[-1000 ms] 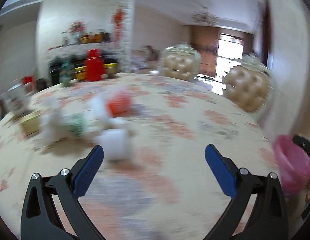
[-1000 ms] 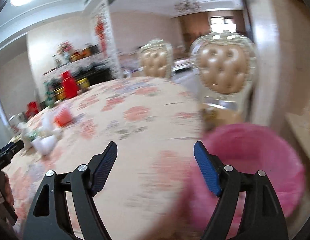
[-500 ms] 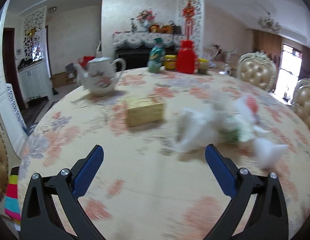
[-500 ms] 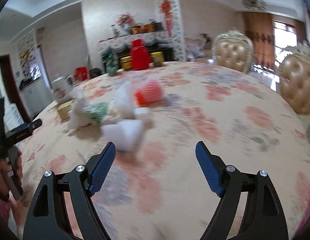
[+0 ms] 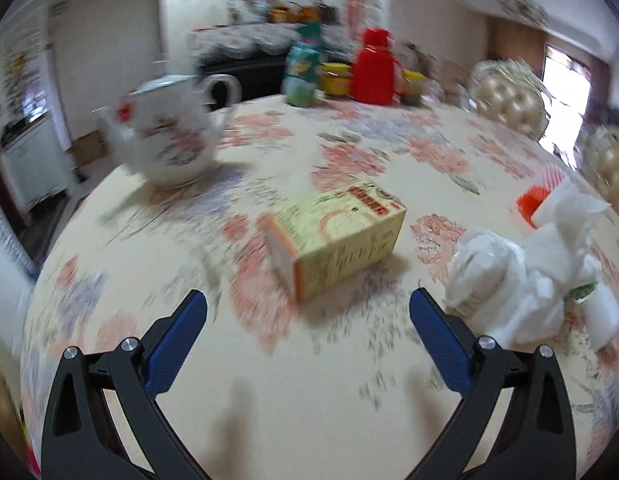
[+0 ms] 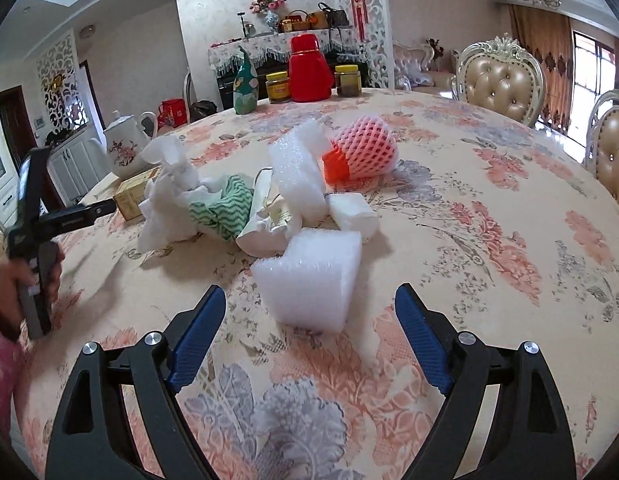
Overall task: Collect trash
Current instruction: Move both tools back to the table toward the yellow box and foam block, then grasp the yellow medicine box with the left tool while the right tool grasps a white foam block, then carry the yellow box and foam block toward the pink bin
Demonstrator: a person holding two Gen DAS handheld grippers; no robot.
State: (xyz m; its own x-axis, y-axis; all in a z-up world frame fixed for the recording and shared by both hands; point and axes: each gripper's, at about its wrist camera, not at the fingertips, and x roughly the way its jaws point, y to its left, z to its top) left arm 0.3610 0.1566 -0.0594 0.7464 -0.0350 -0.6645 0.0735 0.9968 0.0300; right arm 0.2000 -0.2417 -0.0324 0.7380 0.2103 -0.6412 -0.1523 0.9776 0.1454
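Left wrist view: your left gripper [image 5: 305, 320] hangs over the floral table [image 5: 349, 400] with its fingers spread wide and nothing between them. The yellow carton [image 5: 337, 240] lies just ahead of the gap, untouched, and the crumpled white paper [image 5: 509, 280] sits beside the right-hand finger. The teapot [image 5: 169, 136] stands farther back. The frame is blurred, so finer contact is hard to read.

Right wrist view: your right gripper [image 6: 309, 336] is opening its jaws, close to their widest, and they hold nothing. The white foam block [image 6: 309, 280] lies just ahead of the gap, not yet between the pads. Behind it the pile is intact: green zigzag cloth [image 6: 225, 208], tall foam piece [image 6: 297, 172], pink fruit net [image 6: 365, 152]. No bin shows in either view. Judging by this, every piece here is still to collect.
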